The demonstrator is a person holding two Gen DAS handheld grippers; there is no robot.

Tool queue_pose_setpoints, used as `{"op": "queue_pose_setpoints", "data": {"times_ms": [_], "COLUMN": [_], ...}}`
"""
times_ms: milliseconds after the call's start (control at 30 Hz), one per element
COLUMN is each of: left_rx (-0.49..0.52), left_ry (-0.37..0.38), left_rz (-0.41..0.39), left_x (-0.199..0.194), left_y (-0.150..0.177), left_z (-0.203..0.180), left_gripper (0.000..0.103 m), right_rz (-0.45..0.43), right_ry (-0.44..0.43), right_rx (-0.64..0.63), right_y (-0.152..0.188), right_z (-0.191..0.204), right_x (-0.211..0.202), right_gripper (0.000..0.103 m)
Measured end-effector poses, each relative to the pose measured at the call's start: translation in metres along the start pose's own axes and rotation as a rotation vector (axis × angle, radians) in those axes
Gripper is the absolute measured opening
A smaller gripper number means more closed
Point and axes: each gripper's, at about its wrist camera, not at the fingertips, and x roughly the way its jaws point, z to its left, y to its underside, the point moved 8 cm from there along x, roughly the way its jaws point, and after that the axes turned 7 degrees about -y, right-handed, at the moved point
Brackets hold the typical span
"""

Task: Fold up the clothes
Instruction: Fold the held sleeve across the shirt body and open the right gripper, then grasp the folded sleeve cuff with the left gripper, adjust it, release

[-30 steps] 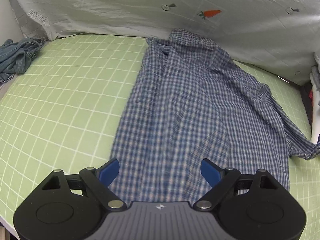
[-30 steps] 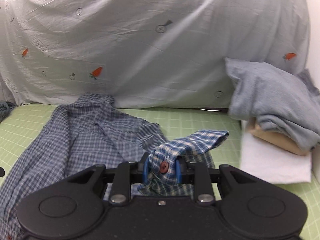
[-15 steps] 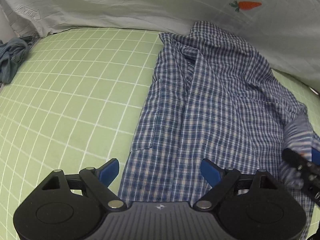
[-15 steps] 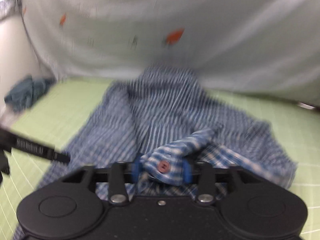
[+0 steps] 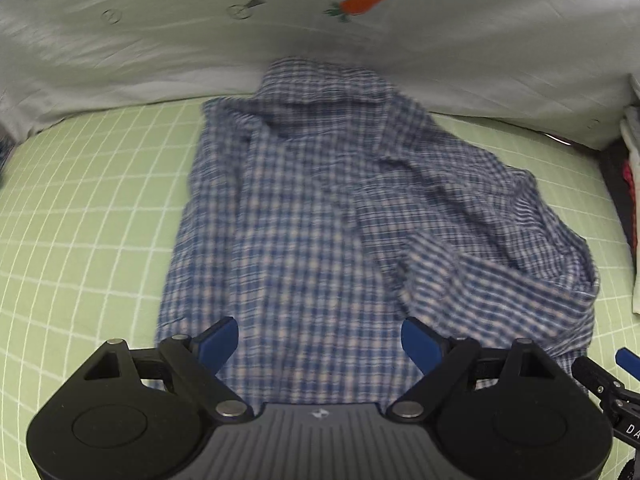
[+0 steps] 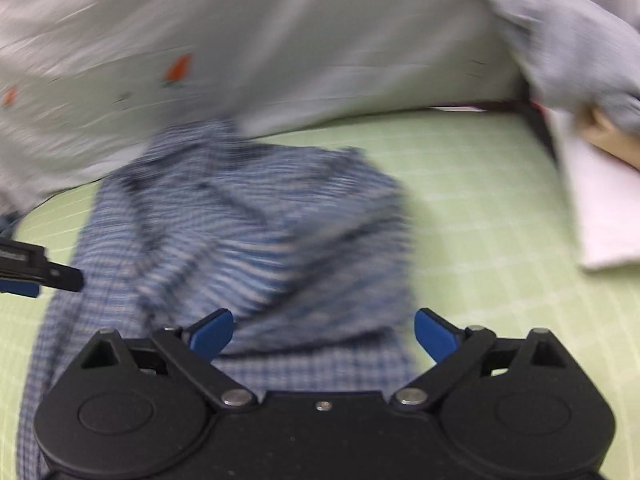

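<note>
checked shirt (image 5: 304,216) flat beneath both wide-spread, empty grippers

Carrot-print sheet (image 5: 360,40) behind – green grid bedcover (image 5: 80,220) below

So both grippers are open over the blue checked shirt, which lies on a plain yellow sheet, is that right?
Not quite: the sheet is green with a white grid, not plain yellow, as the left wrist view shows. The rest holds: the left gripper and right gripper are both open over the blue checked shirt.
</note>
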Motion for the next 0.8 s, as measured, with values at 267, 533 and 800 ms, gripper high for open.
{"op": "queue_pose_setpoints", "data": {"times_ms": [267,533,800], "left_rx": [0.114,0.153,0.052], "left_ry": [0.089,0.163,0.229], "left_rz": [0.013,0.107,0.065], "left_x": [0.027,0.07,0.062], "left_y": [-0.025,-0.03,-0.034], "left_z": [-0.057,-0.084,-0.063], "left_gripper": [0.076,0.075,0.01], "right_rz": [0.027,0.05,0.074], "right_ry": [0.146,0.201,0.197], "right_rx": [0.114,0.165,0.128], "right_y": [0.004,0.0,-0.004], "right_z": [-0.072,-0.103,-0.089], "right_x": [0.001,0.018,0.024], "right_gripper": [0.099,0.099,0.099]}}
